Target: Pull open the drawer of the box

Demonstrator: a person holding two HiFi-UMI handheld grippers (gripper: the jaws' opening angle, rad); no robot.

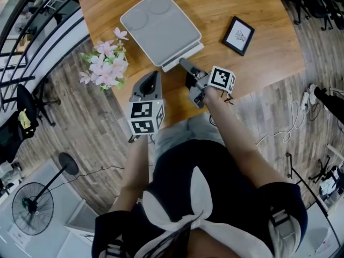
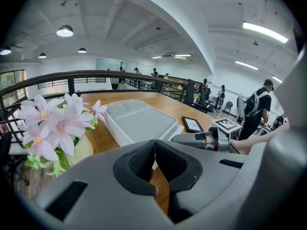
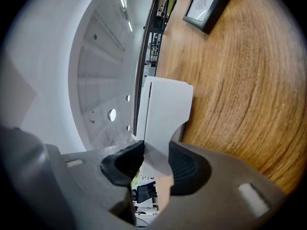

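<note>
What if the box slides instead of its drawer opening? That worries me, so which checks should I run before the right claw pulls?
1. Grip: ok, the right claw pinches the front edge of the drawer.
2. Drawer free to slide: cannot tell, it shows only slightly out of the box.
3. Box braced: not ok, the left claw is shut, empty and off the box.
4. Pull path: ok, the table shows bare wood between the drawer and its near edge.
5. Bystanders: ok, the flowers and the picture frame sit off to either side.
</note>
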